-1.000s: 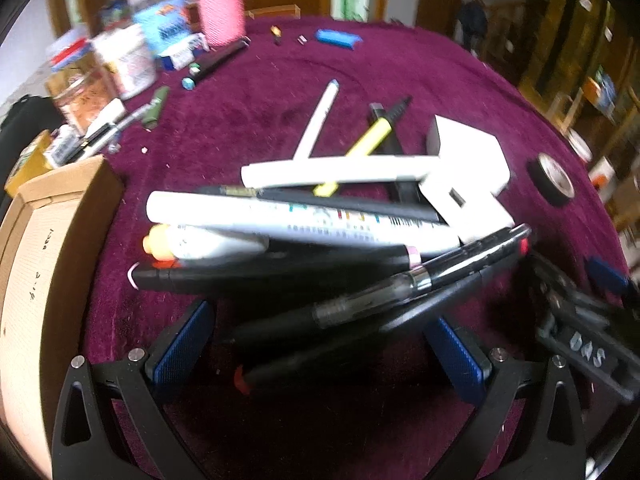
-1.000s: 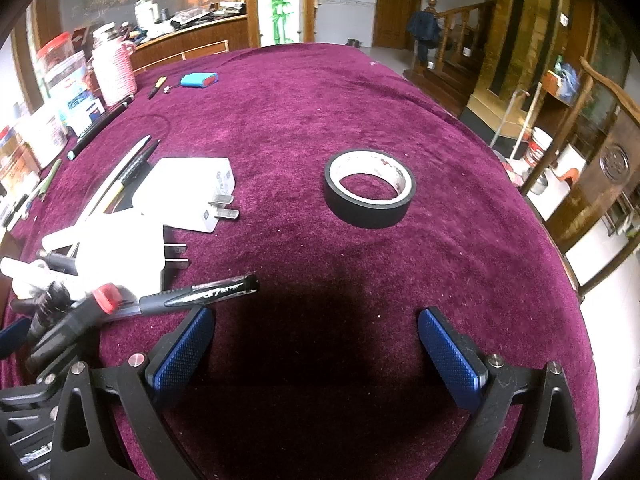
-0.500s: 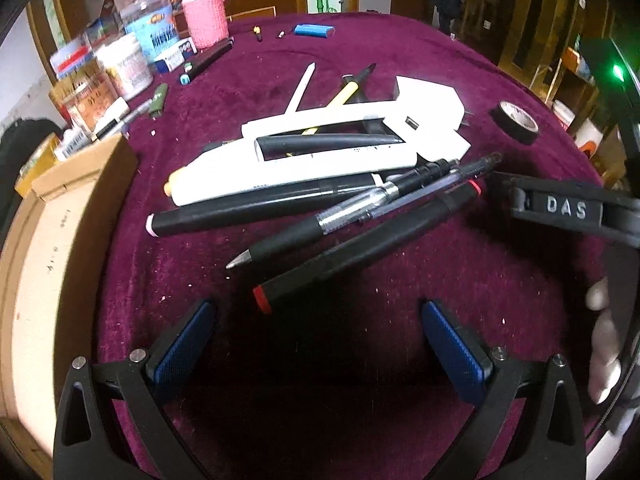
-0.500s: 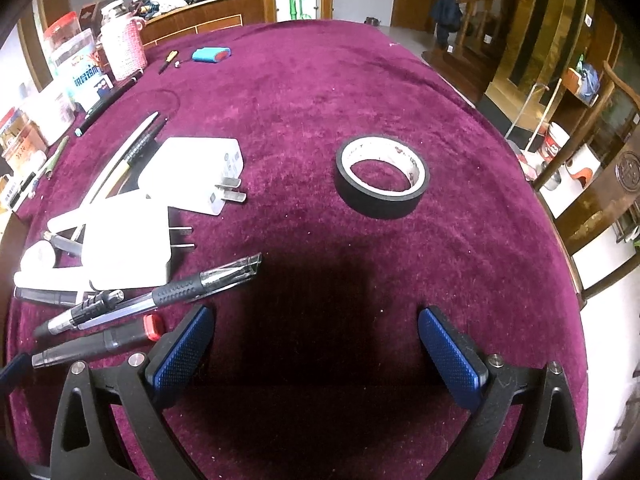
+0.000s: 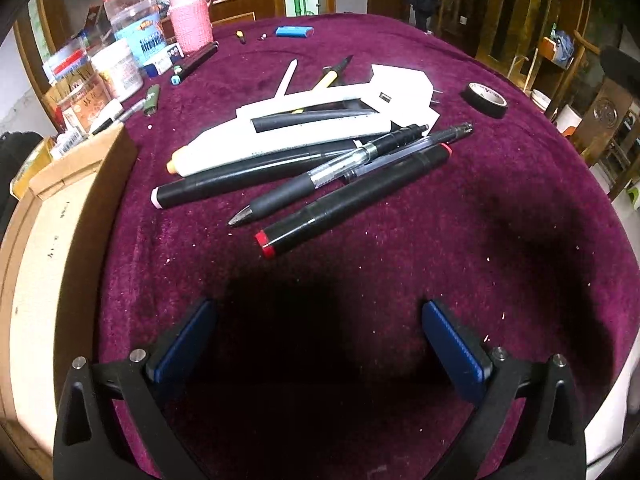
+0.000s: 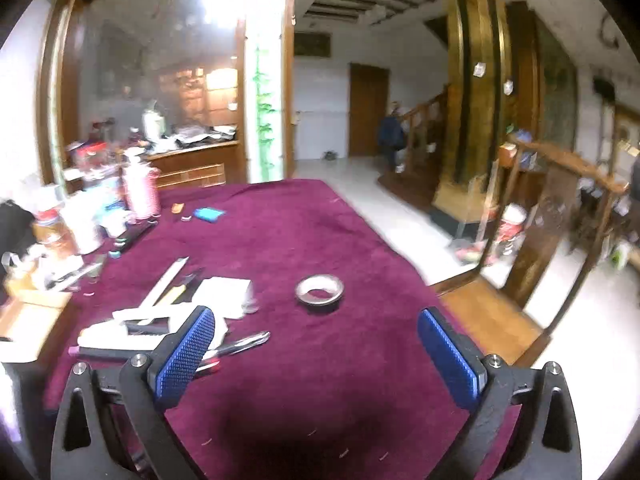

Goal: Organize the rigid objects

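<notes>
— Pens lie where?
— Heaped on the purple cloth, just right of the cardboard box, with white chargers behind them and a black tape roll well right of the box.
— And the grippers?
— Left gripper hangs before the heap, jaws wide, empty. Right gripper is raised, jaws wide, empty.

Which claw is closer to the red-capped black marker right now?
Left. The left claw sits low, open, just short of the red-capped black marker. The right claw is open too but raised and pulled back, the marker barely peeking past its left finger.
</notes>
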`<state>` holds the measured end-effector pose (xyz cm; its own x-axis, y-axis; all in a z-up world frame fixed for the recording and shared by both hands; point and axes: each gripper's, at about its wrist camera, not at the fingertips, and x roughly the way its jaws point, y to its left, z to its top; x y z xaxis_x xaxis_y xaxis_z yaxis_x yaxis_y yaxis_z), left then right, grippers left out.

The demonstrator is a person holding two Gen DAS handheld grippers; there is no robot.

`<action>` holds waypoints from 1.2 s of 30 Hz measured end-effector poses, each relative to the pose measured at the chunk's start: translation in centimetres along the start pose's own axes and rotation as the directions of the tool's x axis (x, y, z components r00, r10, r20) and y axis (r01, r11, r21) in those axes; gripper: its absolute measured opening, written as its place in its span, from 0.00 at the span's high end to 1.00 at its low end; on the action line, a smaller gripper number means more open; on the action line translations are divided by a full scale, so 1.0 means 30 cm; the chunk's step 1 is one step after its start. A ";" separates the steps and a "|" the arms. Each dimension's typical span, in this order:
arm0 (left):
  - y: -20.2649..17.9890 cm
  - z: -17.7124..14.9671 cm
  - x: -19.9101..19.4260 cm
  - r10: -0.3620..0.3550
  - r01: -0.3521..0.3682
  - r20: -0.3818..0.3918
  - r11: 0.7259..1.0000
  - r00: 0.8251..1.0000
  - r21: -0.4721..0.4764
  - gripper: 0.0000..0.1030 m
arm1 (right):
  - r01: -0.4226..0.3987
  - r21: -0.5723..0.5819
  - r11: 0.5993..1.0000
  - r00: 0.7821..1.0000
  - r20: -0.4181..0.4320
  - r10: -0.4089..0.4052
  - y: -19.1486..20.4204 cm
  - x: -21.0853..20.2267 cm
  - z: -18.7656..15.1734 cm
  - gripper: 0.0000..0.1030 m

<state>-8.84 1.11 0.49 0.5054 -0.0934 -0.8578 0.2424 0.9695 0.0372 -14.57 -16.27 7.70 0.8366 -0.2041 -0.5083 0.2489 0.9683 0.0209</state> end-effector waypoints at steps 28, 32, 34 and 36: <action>0.306 0.106 -0.159 -0.053 0.102 0.210 0.968 0.976 -0.231 0.00 | -0.068 0.118 0.991 0.997 -0.025 0.072 -0.073 0.247 -0.031 0.01; 0.352 0.230 -0.022 -0.089 0.132 0.156 0.947 0.984 -0.292 0.00 | -0.102 0.152 0.983 0.994 -0.033 0.108 -0.092 0.253 -0.034 0.01; 0.368 0.260 0.067 -0.151 0.169 0.079 0.929 0.985 -0.329 0.00 | -0.118 0.154 0.981 0.991 -0.048 0.127 -0.090 0.260 -0.035 0.01; 0.334 0.257 0.089 -0.144 0.152 0.049 0.942 0.988 -0.298 0.00 | -0.131 0.166 0.977 0.988 -0.065 0.143 -0.095 0.272 -0.036 0.01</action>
<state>1.33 8.81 2.52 0.5056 -0.2427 -0.8279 0.0579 0.9670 -0.2482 -8.98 -20.53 2.56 0.8302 -0.0539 -0.5548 0.2151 0.9492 0.2298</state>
